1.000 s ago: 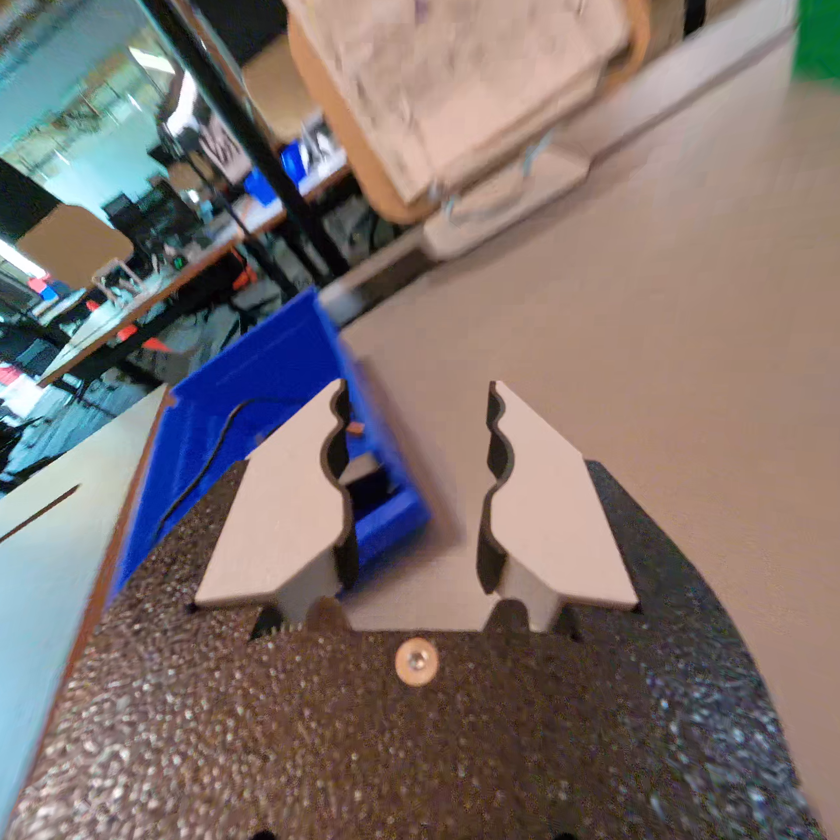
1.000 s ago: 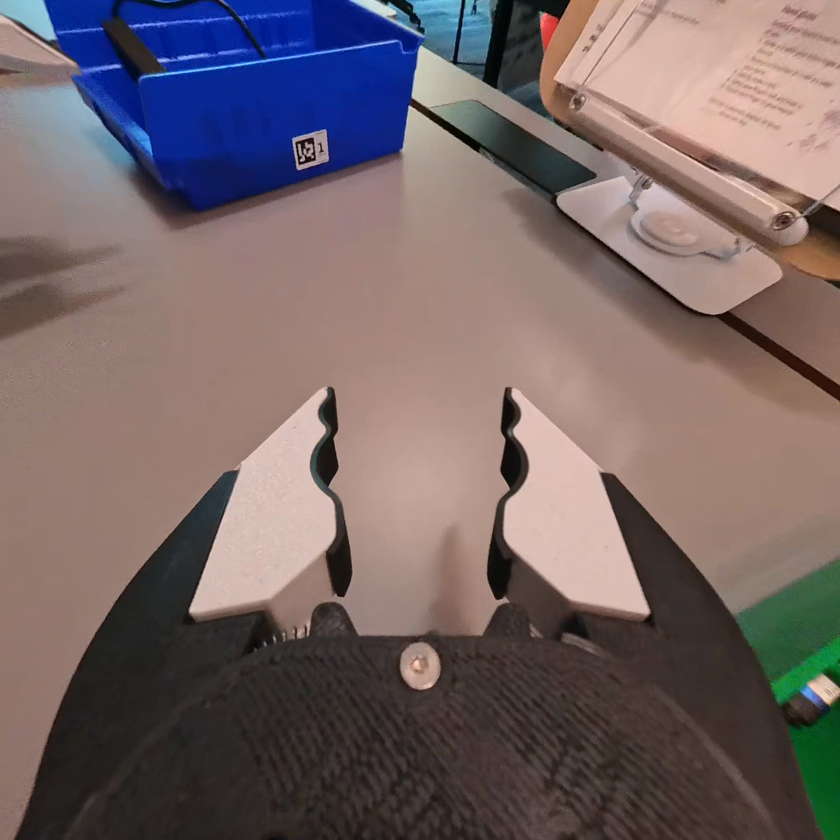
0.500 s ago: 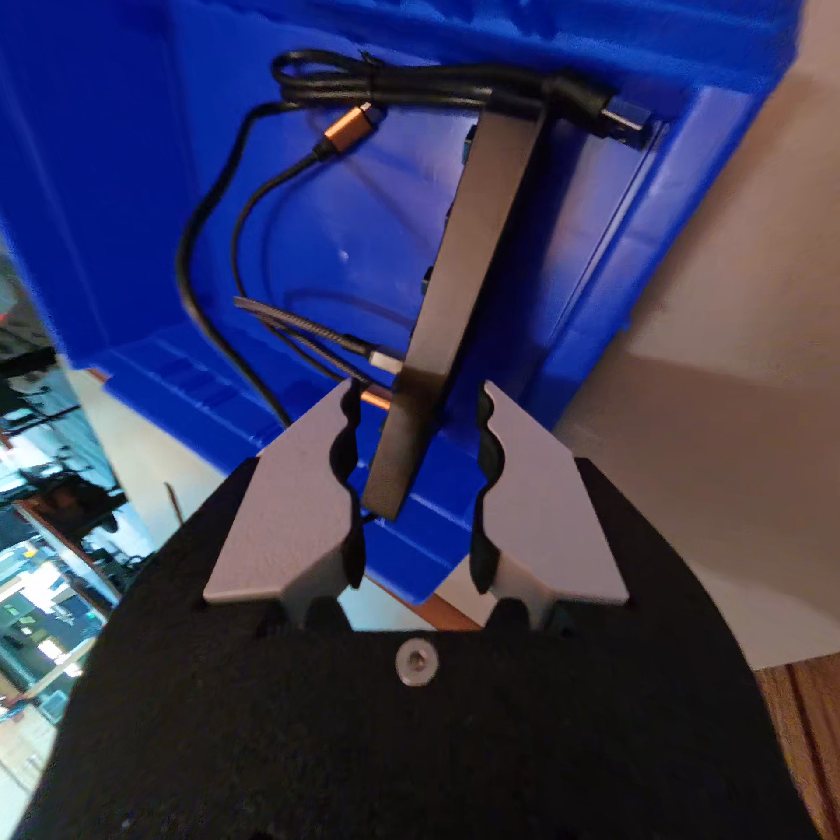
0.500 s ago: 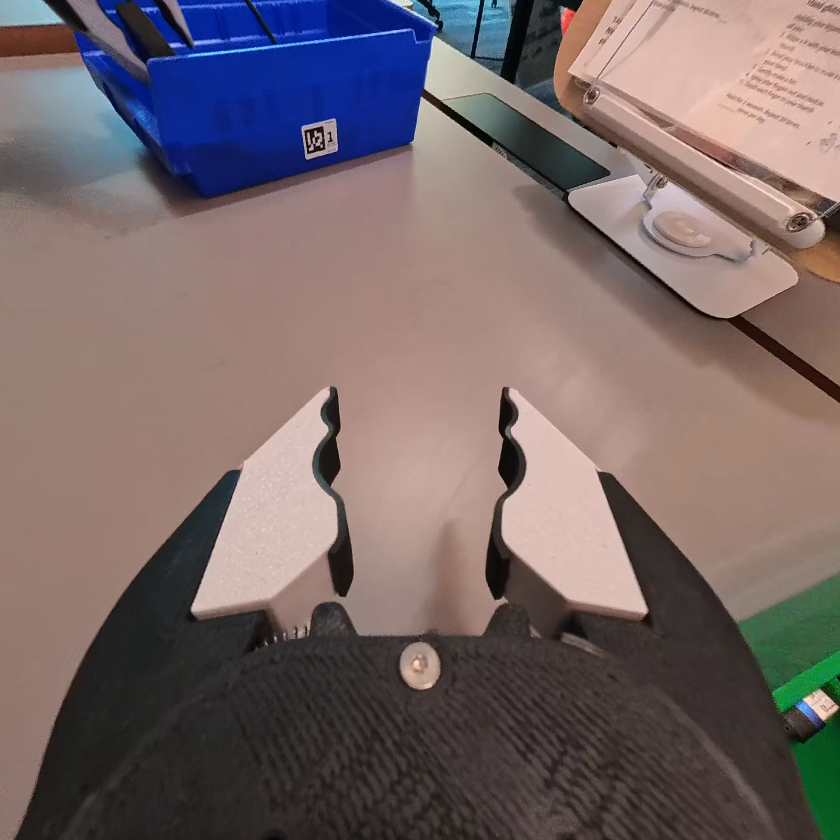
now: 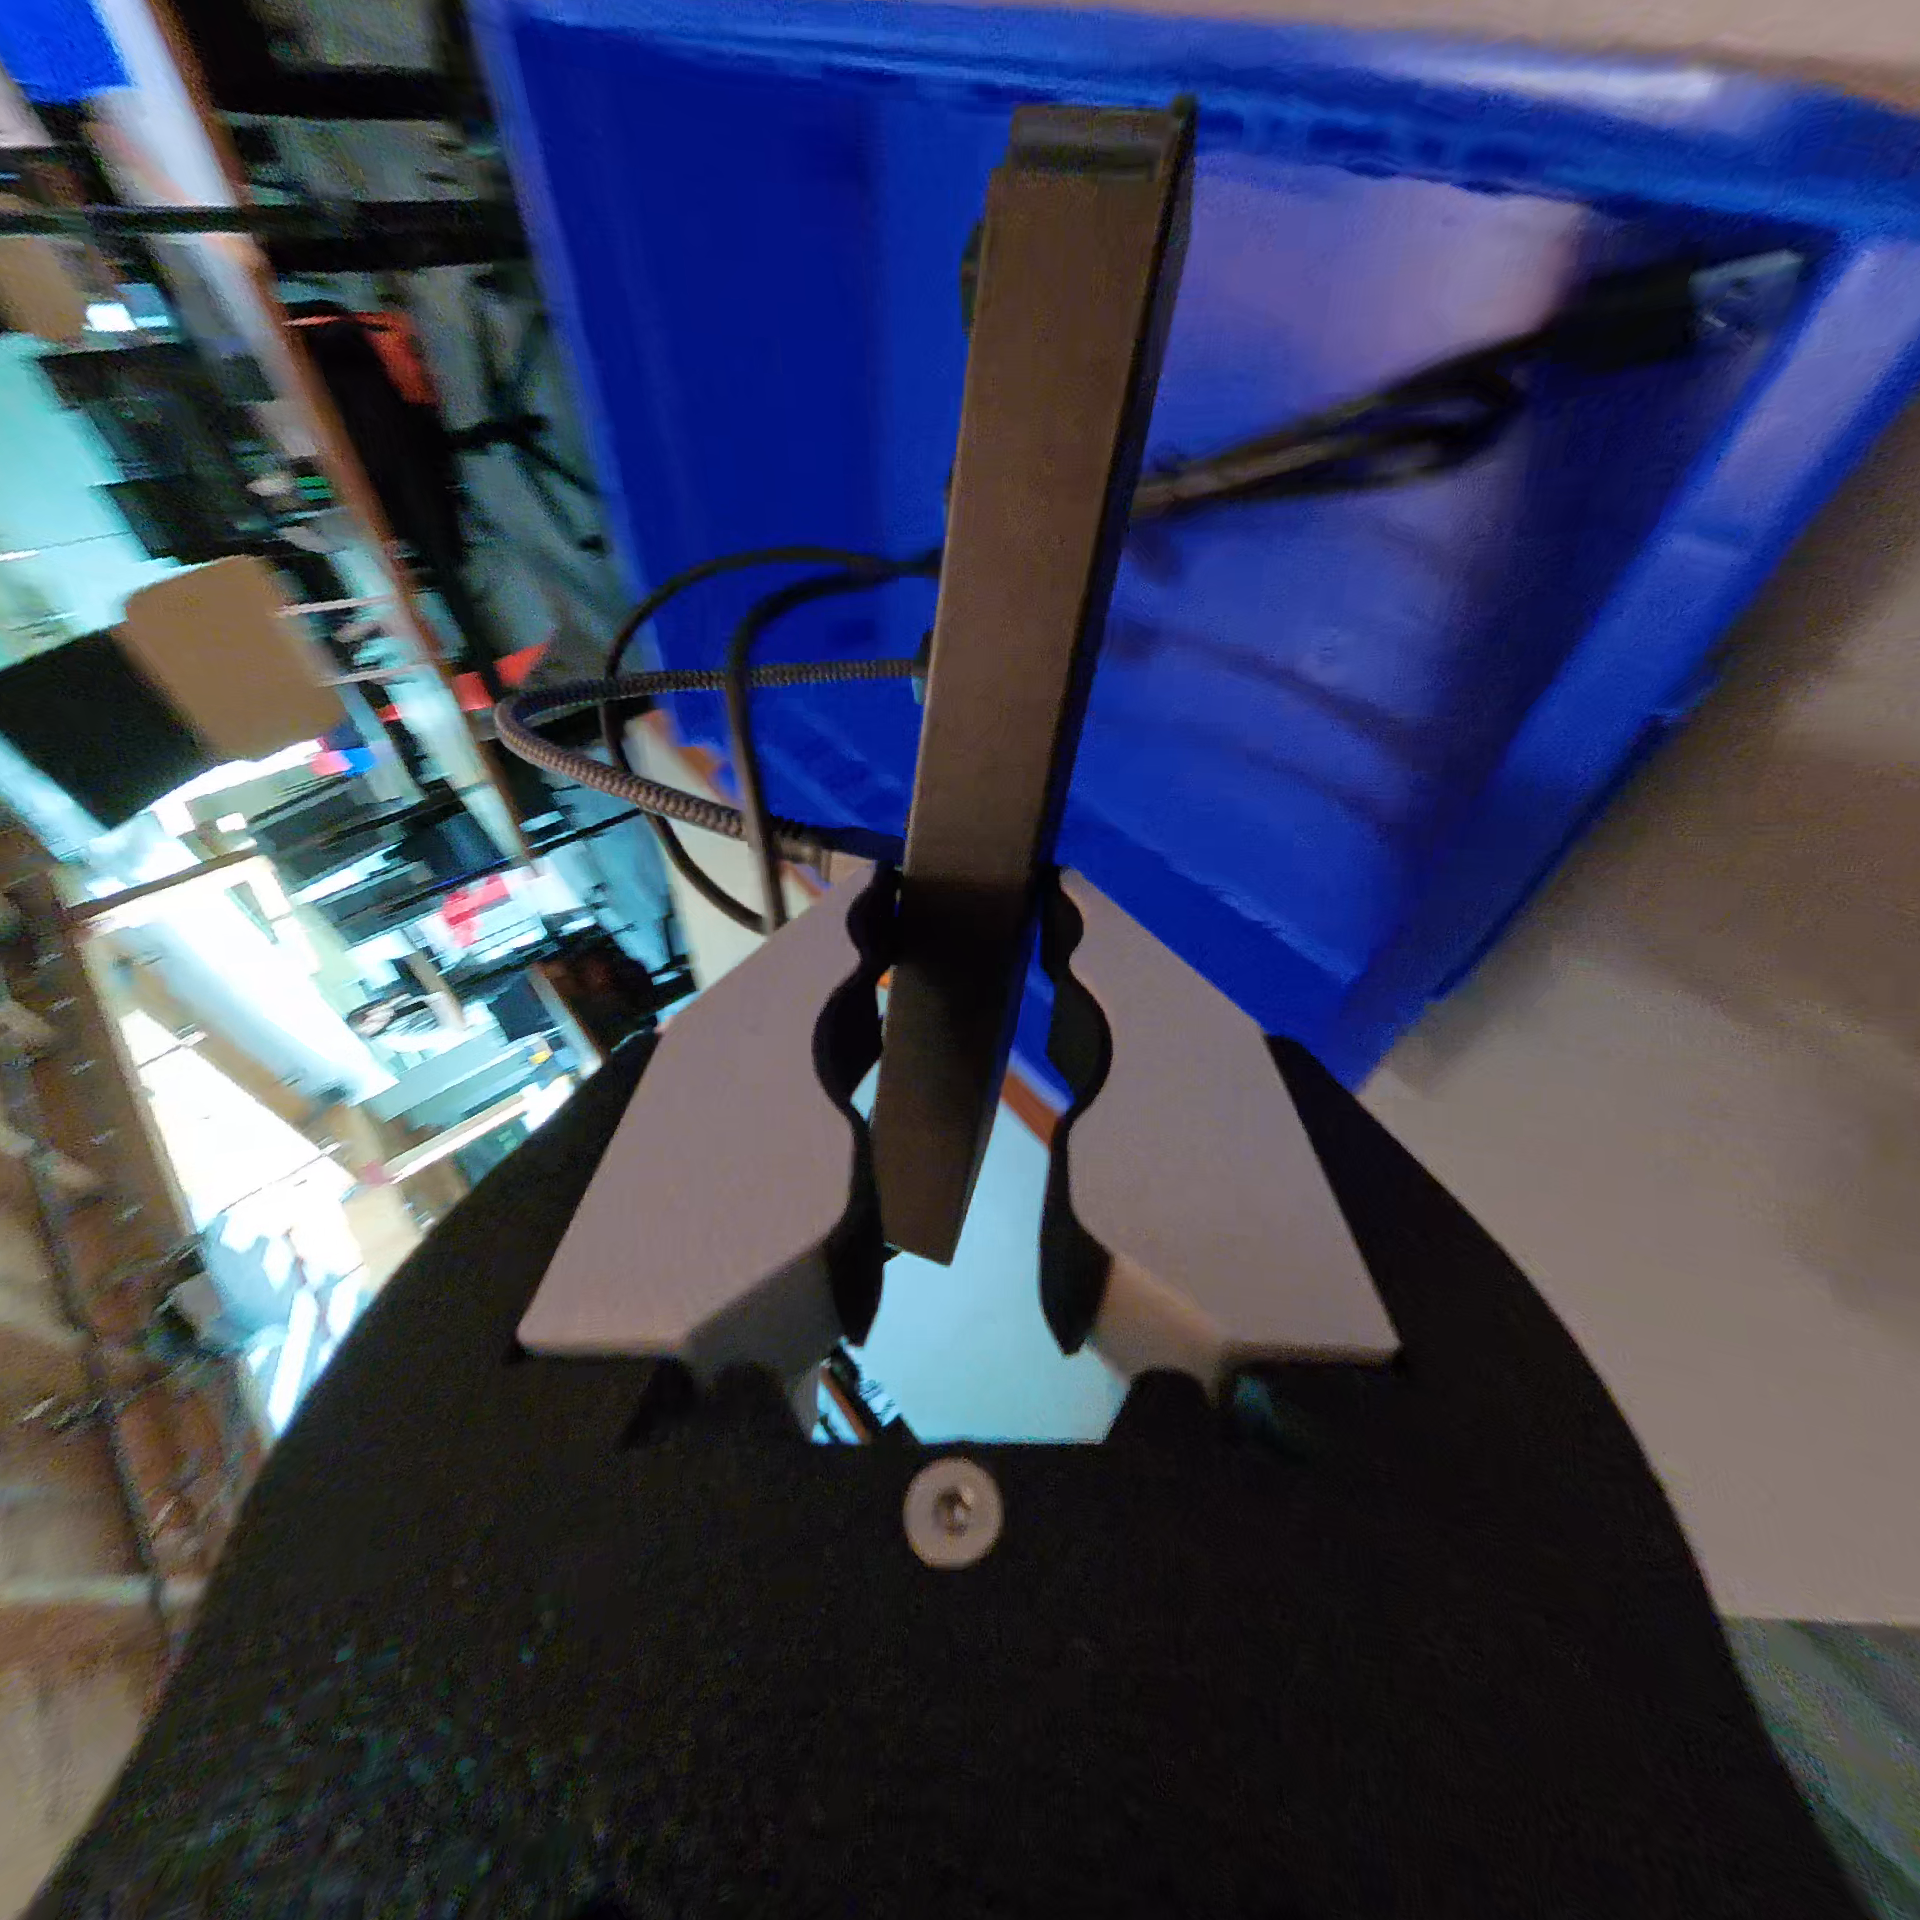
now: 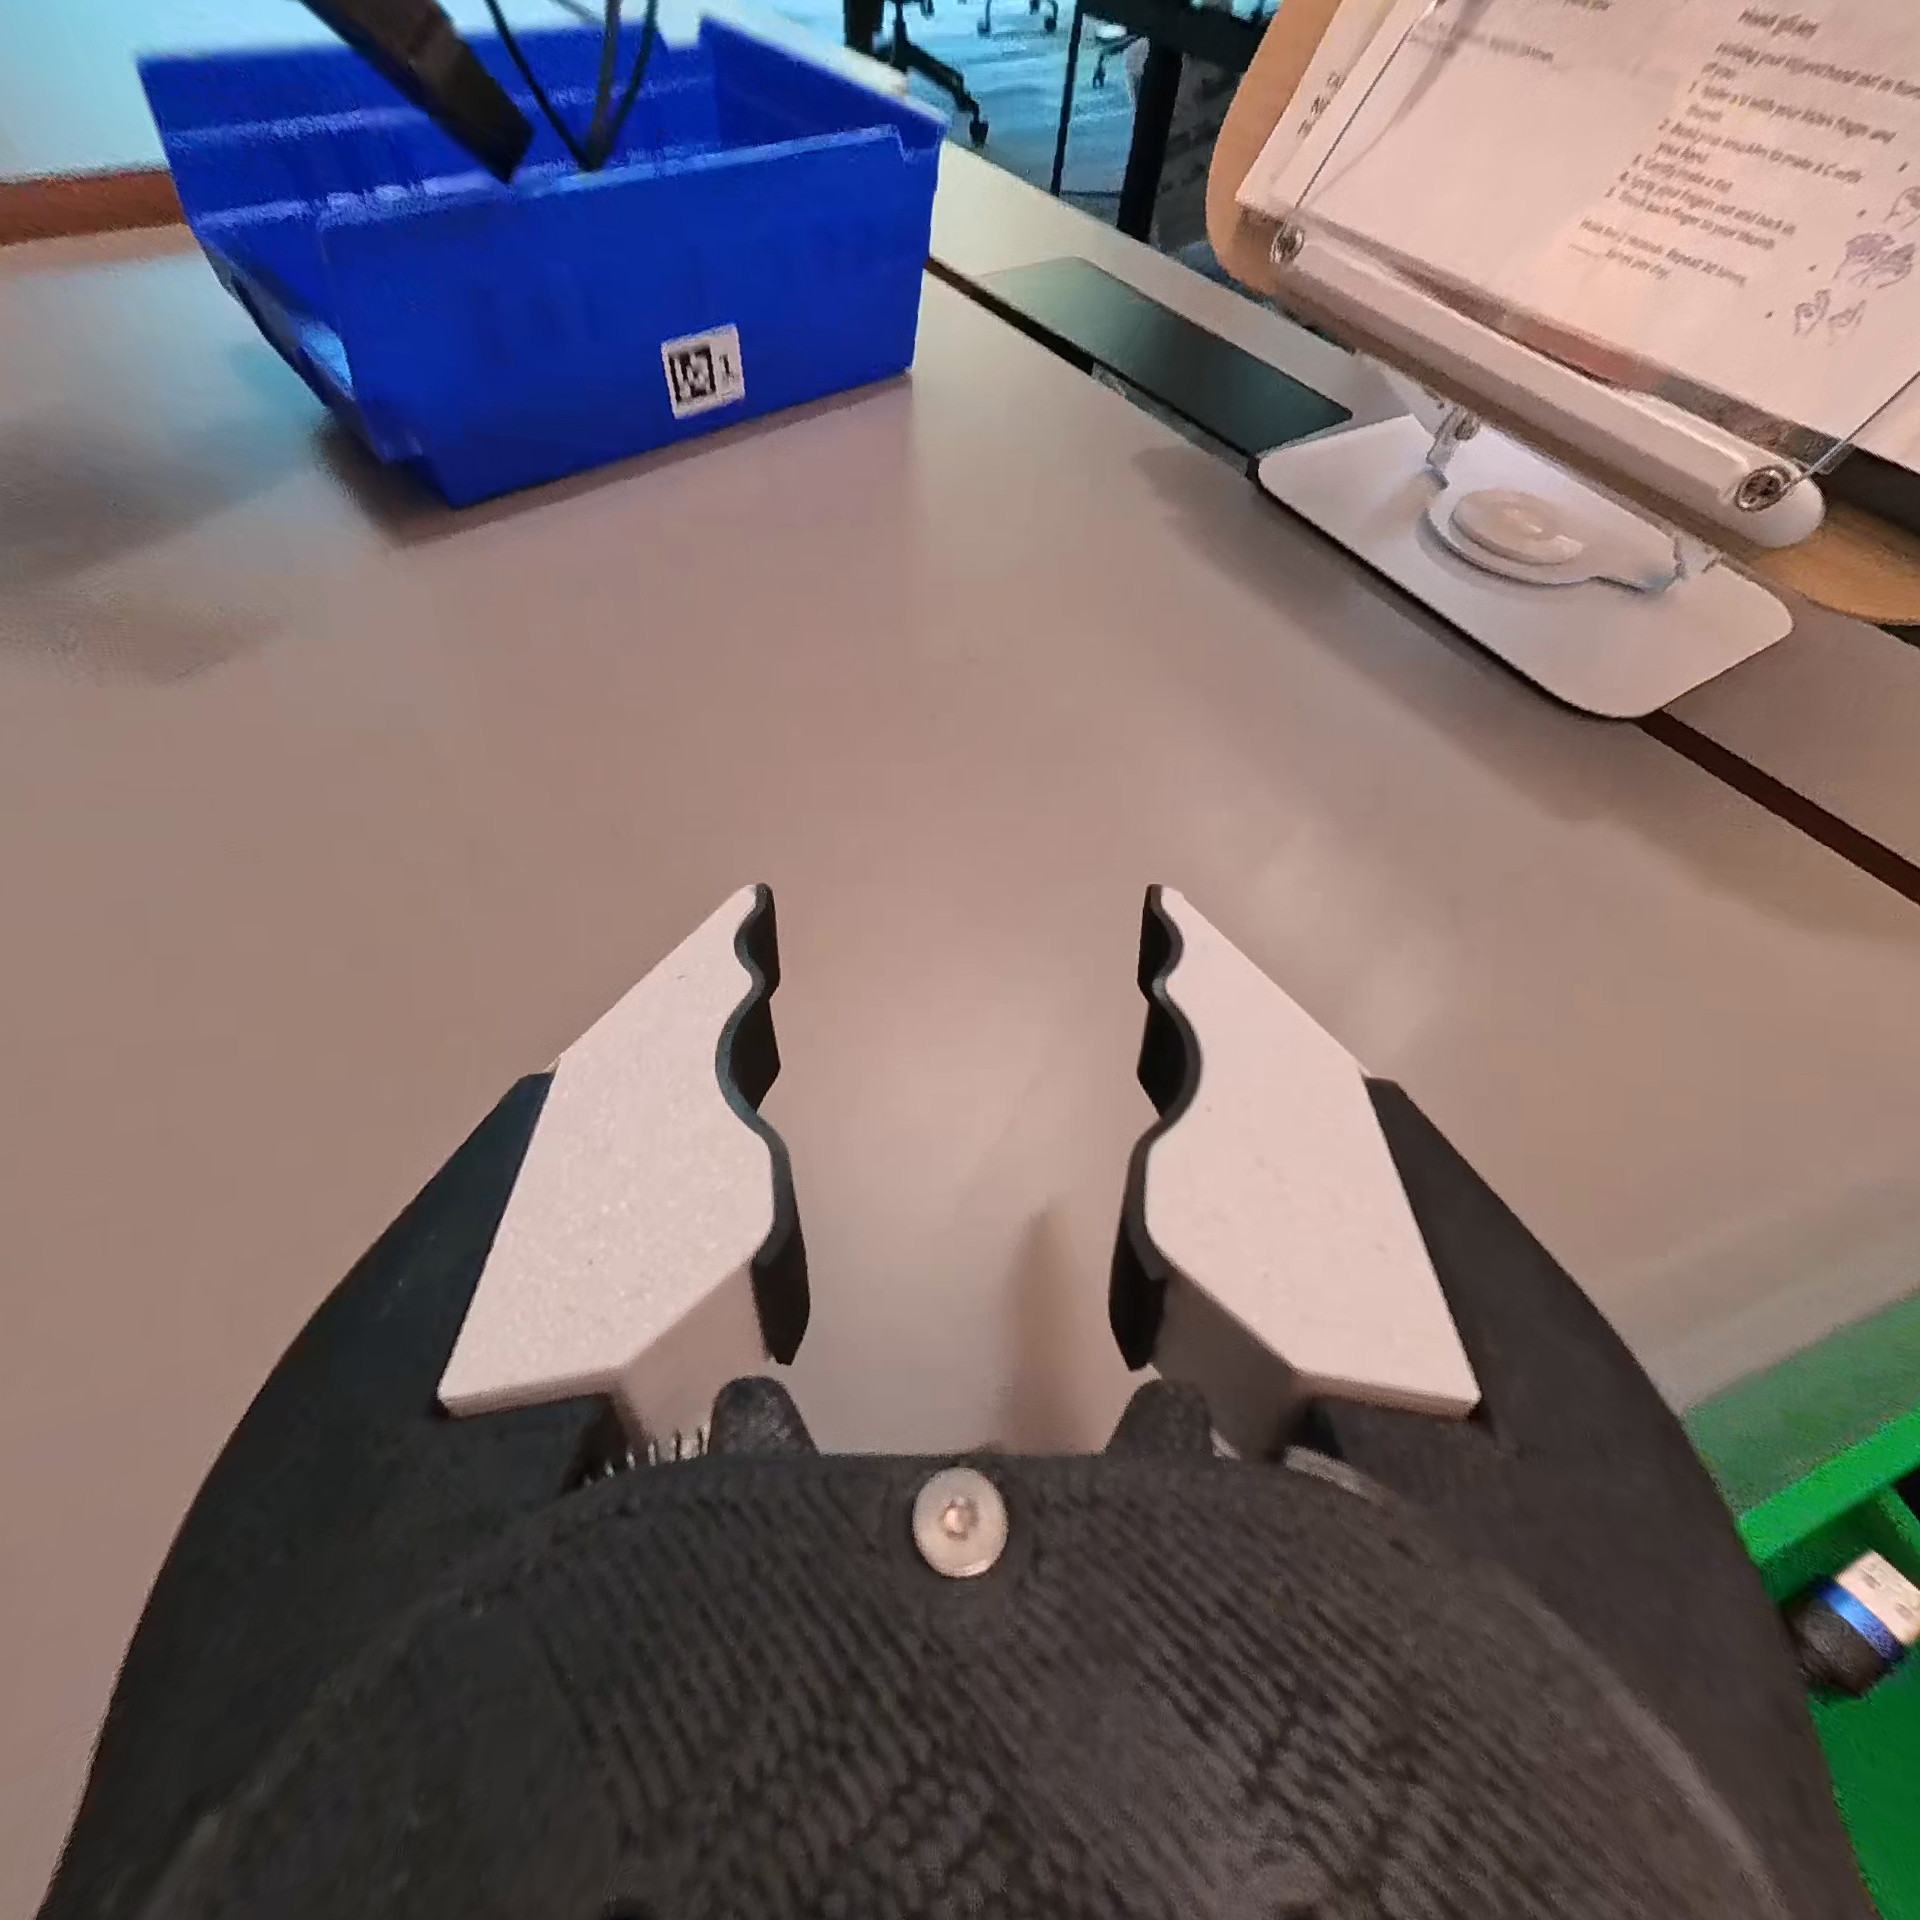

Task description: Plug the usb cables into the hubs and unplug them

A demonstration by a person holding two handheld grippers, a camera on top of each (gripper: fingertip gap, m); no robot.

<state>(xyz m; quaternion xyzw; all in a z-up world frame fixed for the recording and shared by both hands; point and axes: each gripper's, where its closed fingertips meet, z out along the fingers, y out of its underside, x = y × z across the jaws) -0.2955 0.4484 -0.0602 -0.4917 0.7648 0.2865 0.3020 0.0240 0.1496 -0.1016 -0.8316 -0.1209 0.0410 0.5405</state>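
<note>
My left gripper (image 5: 961, 914) is shut on a long black USB hub (image 5: 1039, 623) and holds it lifted above the blue bin (image 5: 1507, 727). Black cables (image 5: 665, 707) hang from the hub's left side, and one braided cable loops out over the bin's edge. Another cable with a dark plug (image 5: 1631, 312) lies in the bin's far corner. My right gripper (image 6: 956, 914) is open and empty, low over the grey table (image 6: 727, 675). In the right wrist view the raised hub (image 6: 436, 73) and its hanging cables (image 6: 603, 94) show above the blue bin (image 6: 582, 281).
A white document stand (image 6: 1538, 582) with a printed sheet stands at the right of the table. A black flat panel (image 6: 1153, 353) is set in the table beside it. A green floor area (image 6: 1849, 1455) lies beyond the table's right edge.
My left gripper swung over the bin, closed on the hub and lifted it out, with the cables trailing. My right gripper stayed open and crept a little forward.
</note>
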